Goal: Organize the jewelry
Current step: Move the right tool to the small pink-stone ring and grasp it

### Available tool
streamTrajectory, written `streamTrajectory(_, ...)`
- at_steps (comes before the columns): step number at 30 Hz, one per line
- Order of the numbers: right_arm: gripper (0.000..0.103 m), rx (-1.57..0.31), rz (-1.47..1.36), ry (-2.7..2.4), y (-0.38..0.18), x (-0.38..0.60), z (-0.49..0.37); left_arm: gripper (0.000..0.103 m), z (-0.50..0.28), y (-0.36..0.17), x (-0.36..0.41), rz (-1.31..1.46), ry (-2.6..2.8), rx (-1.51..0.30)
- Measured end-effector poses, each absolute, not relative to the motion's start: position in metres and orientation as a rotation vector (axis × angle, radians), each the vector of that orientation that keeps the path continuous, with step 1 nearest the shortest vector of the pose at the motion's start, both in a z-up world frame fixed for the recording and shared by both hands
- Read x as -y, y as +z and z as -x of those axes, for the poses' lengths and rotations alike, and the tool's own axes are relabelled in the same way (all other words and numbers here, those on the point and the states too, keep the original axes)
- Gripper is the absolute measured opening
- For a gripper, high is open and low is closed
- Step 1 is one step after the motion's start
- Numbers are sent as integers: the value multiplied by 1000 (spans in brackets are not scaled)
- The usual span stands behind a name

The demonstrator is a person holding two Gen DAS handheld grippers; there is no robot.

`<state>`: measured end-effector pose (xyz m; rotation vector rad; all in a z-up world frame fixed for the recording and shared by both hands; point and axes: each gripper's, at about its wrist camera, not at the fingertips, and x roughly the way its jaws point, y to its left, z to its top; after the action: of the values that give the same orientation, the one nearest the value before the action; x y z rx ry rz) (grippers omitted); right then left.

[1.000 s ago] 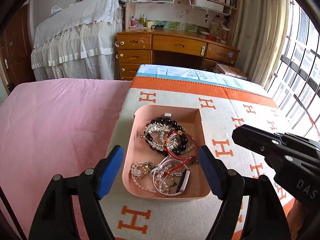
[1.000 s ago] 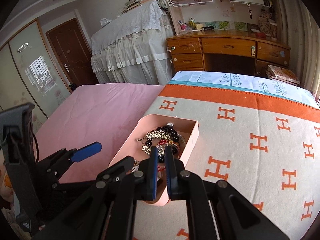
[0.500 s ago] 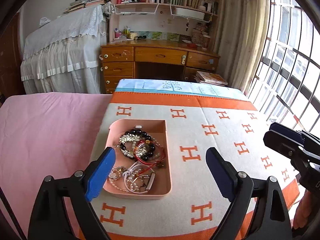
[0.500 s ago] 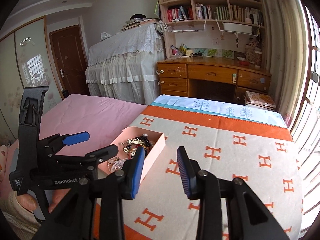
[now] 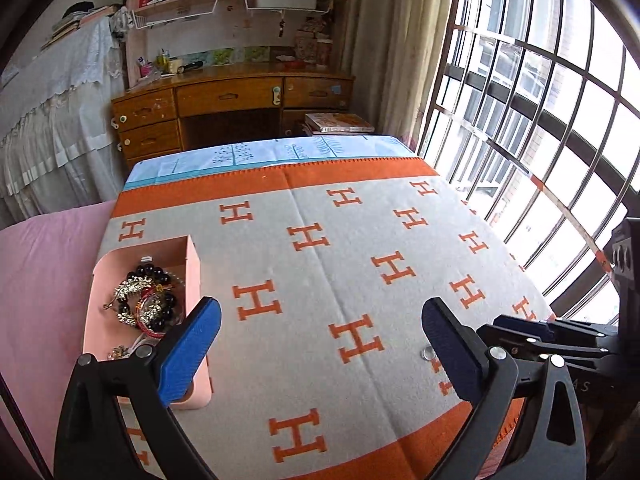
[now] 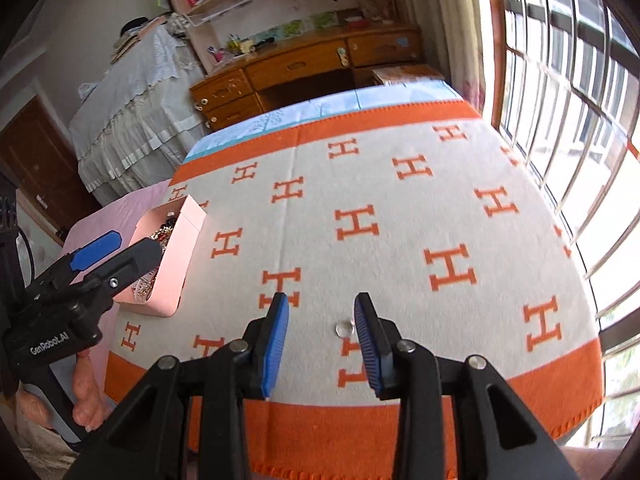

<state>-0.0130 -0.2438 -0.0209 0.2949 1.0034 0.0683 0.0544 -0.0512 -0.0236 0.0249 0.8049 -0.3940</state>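
**One ring out, rest in tray**

One small clear ring [image 6: 344, 328] lies on the H-pattern blanket [image 6: 400, 208], loose, just inside the right gripper's [image 6: 322, 336] right finger. One pink tray [image 5: 192, 276] holds the tangled jewelry [image 5: 146, 304]. Two grippers: right partly open, empty; left gripper [image 5: 320, 344] has just been opening, wide, empty.

Bright daylight pours through the window [image 5: 560, 120] on the right, overexposing its panes; fisheye curvature bends and darkens the edges.

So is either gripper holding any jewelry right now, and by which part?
Neither. The left gripper and right gripper are both open and empty; a small ring lies on the blanket.
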Motion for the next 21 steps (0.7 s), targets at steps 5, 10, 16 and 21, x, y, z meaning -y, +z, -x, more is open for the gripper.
streamTrajectory(5,34,-1124,-482,47,-63,267,12,100,-60,-36,59,-7,-420,-855)
streamTrajectory(10,34,-1159,-452,28,-82,257,10,100,-65,-49,51,19,-404,-891)
streamTrajectory(16,34,-1174,-409,44,-91,242,-1,100,-71,-62,38,56,-391,-925)
streamTrajectory(21,34,-1166,-387,31,-98,239,-7,100,-75,-68,36,63,-399,-938)
